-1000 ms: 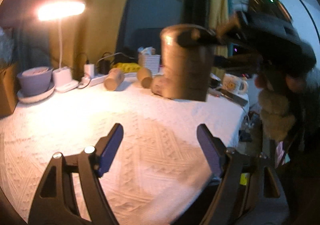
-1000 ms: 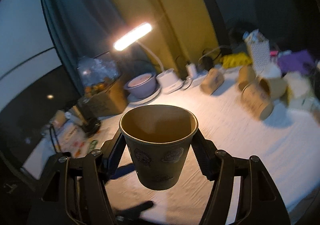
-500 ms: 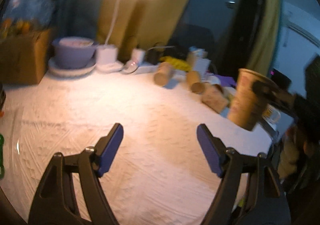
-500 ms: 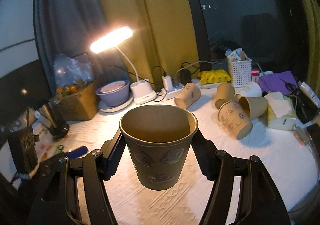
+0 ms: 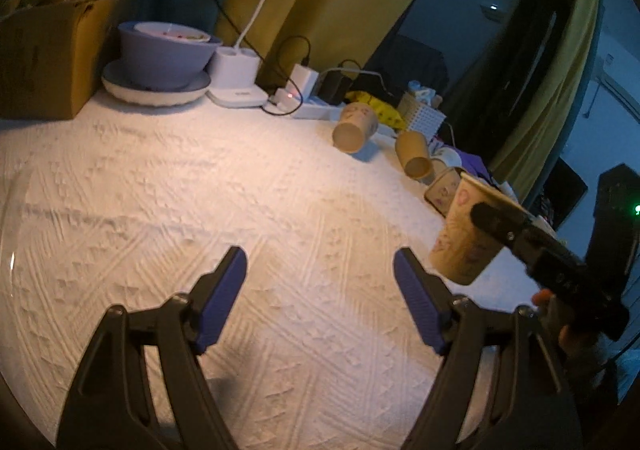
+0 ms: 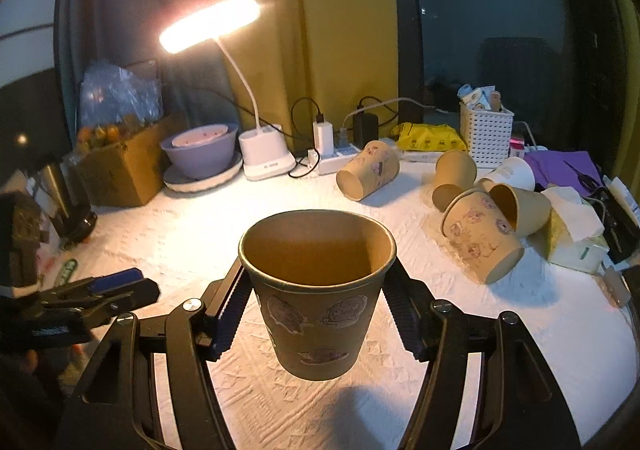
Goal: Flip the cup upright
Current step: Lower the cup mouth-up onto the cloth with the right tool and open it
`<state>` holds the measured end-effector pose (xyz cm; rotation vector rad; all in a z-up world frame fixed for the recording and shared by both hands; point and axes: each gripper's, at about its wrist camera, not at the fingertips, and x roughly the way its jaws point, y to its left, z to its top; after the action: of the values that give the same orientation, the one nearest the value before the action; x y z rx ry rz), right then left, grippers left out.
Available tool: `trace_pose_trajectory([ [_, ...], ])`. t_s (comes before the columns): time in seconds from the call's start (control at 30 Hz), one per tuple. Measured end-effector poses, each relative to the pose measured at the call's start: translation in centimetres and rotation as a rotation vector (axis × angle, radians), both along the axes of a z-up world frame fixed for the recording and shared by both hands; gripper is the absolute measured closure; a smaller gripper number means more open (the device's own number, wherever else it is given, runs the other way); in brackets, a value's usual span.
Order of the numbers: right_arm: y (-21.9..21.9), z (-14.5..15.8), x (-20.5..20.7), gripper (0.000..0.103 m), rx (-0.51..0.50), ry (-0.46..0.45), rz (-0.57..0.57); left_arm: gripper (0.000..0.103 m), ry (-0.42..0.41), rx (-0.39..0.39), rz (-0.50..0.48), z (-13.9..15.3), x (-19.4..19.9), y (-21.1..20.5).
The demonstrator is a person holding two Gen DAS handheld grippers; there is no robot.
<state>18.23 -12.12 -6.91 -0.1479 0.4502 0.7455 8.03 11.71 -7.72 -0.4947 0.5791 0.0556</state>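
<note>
My right gripper (image 6: 316, 314) is shut on a brown paper cup (image 6: 316, 290) with cartoon prints. The cup is upright, mouth up, held a little above the white tablecloth (image 6: 500, 322). In the left wrist view the same cup (image 5: 464, 238) hangs at the right in the right gripper's black fingers (image 5: 500, 224). My left gripper (image 5: 320, 290) is open and empty, low over the cloth, left of the cup. It also shows at the left of the right wrist view (image 6: 108, 288).
Several paper cups lie on their sides at the back right (image 6: 370, 170) (image 6: 480, 238) (image 6: 454, 176). A lit desk lamp (image 6: 212, 24), purple bowl (image 6: 200, 150), cardboard box (image 6: 120, 166), power strip (image 6: 336, 160), white basket (image 6: 486, 134) and tissue box (image 6: 572, 234) line the back and right edge.
The right gripper has kept the cup upright and lowered it toward the cloth. The left gripper has swung left and tilted down, so the cup now sits at its right.
</note>
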Motion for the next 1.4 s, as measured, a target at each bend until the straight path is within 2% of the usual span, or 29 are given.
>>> trace_pose_trajectory([
  [0.27, 1.4, -1.4, 0.8, 0.035, -0.054, -0.015, 0.001, 0.026, 0.039, 0.004, 0.003, -0.4, 0.5, -0.1],
  [0.57, 1.8, -2.9, 0.6, 0.035, -0.091, -0.002, 0.010, 0.026, 0.046, 0.011, 0.002, -0.4, 0.5, -0.2],
  [0.97, 0.9, -3.3, -0.4, 0.035, -0.101, -0.020, 0.014, 0.026, 0.033, 0.090, 0.005, 0.4, -0.2, -1.5],
  [1.33, 0.0, -3.5, -1.3, 0.034, -0.105, -0.012, 0.022, 0.026, 0.040, 0.128, 0.006, 0.6, -1.0, -2.4],
  [1.4, -0.1, -3.5, -1.5, 0.028, -0.108, -0.017, 0.026, 0.026, 0.041, 0.135, 0.009, 0.7, -1.2, -2.5],
])
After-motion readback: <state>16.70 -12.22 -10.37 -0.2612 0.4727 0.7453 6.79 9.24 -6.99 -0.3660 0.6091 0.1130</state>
